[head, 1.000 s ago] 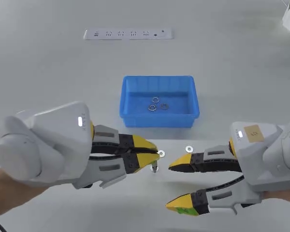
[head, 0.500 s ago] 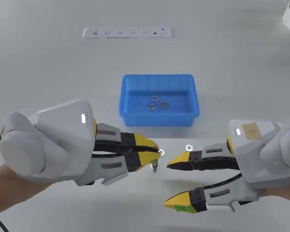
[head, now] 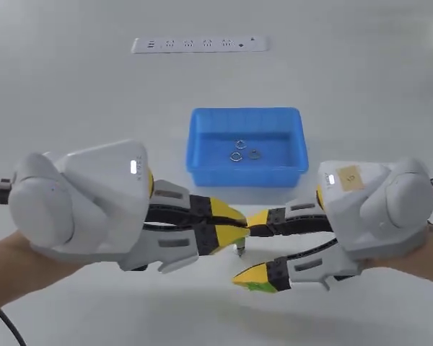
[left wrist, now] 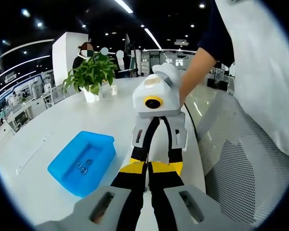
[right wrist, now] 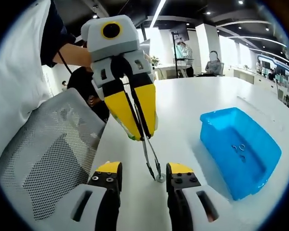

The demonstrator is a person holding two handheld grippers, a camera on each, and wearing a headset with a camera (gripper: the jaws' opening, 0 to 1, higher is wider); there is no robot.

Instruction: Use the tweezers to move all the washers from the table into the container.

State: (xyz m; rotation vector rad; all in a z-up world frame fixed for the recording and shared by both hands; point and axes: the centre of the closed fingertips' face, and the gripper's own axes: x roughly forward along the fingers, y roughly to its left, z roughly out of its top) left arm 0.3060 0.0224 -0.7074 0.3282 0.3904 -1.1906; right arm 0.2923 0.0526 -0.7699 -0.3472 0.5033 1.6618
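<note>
My left gripper [head: 239, 228] is shut on thin metal tweezers [head: 239, 247], whose tips point down at the white table. In the right gripper view the left gripper [right wrist: 142, 131] holds the tweezers [right wrist: 150, 156] with their tips at a small washer [right wrist: 160, 178] on the table. My right gripper [head: 247, 249] is open, one jaw on each side of the tweezers' tips; its own jaws [right wrist: 144, 169] flank that washer. The blue container [head: 245, 171] lies just beyond both grippers, with three washers [head: 239, 152] inside it. The same container [left wrist: 82, 161] appears in the left gripper view.
A white power strip [head: 200, 45] lies at the far side of the table. A mesh office chair [right wrist: 53, 154] stands beside the table edge, and a potted plant [left wrist: 91, 77] sits further down the table. People stand in the background.
My right gripper has moved left until its open jaws flank the tweezers' tips. The two loose washers on the table are now hidden behind the grippers in the head view.
</note>
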